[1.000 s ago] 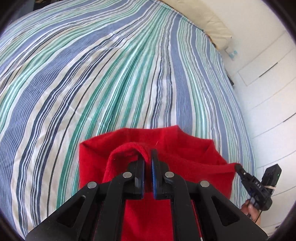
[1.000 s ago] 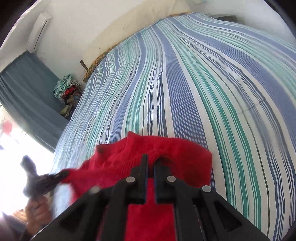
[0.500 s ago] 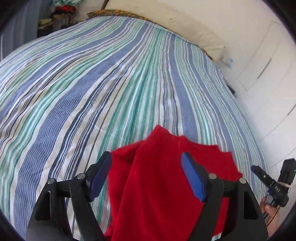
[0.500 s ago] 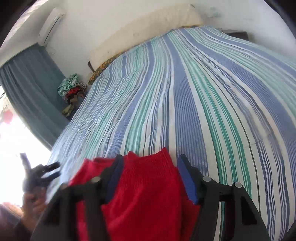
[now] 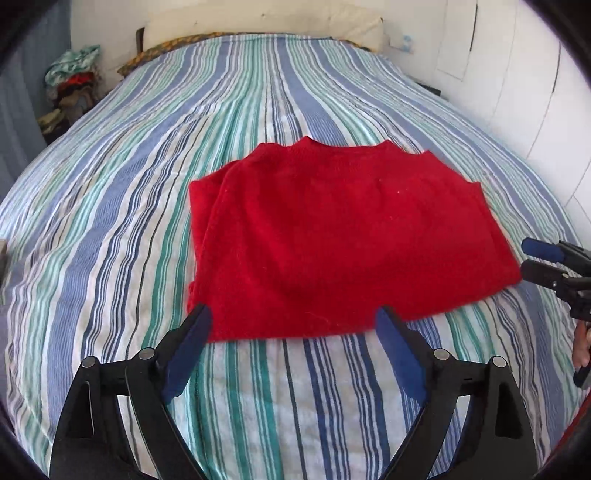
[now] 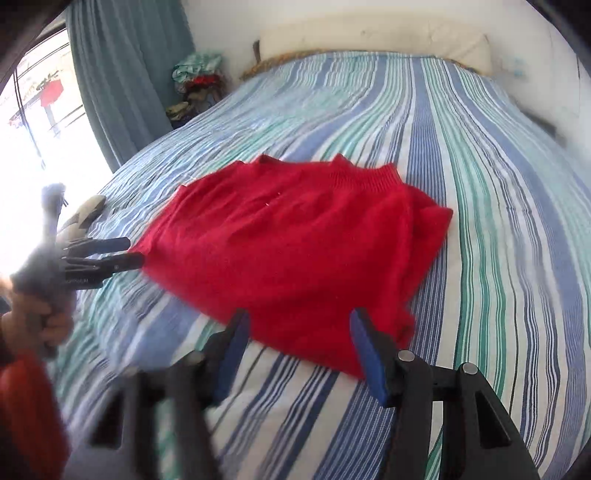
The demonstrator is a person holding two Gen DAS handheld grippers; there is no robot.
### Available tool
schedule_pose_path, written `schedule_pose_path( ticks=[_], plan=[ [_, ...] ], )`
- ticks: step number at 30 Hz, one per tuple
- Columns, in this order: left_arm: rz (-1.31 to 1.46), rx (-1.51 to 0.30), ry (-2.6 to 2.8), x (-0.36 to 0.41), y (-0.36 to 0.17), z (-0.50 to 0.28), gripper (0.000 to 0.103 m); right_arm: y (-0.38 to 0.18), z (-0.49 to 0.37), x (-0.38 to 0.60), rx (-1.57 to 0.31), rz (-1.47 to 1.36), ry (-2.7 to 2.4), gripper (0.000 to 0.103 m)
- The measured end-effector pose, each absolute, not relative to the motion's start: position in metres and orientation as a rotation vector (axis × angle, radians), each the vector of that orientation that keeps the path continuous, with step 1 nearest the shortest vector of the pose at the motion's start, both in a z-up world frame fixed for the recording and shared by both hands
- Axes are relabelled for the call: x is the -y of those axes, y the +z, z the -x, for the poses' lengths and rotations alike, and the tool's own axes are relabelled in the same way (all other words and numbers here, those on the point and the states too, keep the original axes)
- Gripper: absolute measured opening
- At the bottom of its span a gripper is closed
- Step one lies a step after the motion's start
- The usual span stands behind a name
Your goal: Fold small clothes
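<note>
A red knit sweater (image 5: 343,236) lies folded flat on the striped bedspread (image 5: 147,184); it also shows in the right wrist view (image 6: 295,251). My left gripper (image 5: 293,321) is open and empty, just short of the sweater's near edge. My right gripper (image 6: 297,325) is open and empty at the sweater's near edge. The right gripper also shows at the right edge of the left wrist view (image 5: 532,258), beside the sweater. The left gripper shows at the left of the right wrist view (image 6: 129,253), at the sweater's corner.
A cream pillow (image 5: 258,22) lies at the head of the bed. A pile of clothes (image 5: 70,81) stands at the far left by a blue curtain (image 6: 122,74). White cupboard doors (image 5: 524,74) are on the right. A pale object (image 6: 85,214) lies near the bed's left edge.
Both grippers opened and let go of the red sweater, then pulled back. The sweater now lies flat on the bed in front of them.
</note>
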State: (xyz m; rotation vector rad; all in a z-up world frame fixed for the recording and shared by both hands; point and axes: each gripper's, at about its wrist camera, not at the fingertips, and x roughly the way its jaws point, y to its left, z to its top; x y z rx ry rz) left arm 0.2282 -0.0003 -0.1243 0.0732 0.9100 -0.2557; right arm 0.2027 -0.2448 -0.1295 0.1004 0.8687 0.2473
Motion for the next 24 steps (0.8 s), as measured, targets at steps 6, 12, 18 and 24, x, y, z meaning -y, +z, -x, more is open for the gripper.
schedule_pose_path(
  ticks=[6, 12, 18, 24],
  plan=[
    [-0.121, -0.993, -0.119, -0.014, -0.154, -0.192, 0.089, -0.191, -0.205, 0.243, -1.079, -0.156, 0.127, 0.06],
    [-0.158, -0.897, -0.093, -0.017, -0.144, -0.15, 0.096, -0.148, -0.138, 0.232, -0.938, -0.167, 0.087, 0.069],
    [-0.21, -0.953, -0.05, -0.01, -0.174, -0.16, 0.096, -0.177, -0.111, 0.232, -0.988, -0.197, -0.034, 0.076],
    [-0.134, -0.982, -0.053, -0.022, -0.189, -0.157, 0.101, -0.191, -0.095, 0.234, -0.939, -0.212, -0.057, 0.078]
  ],
)
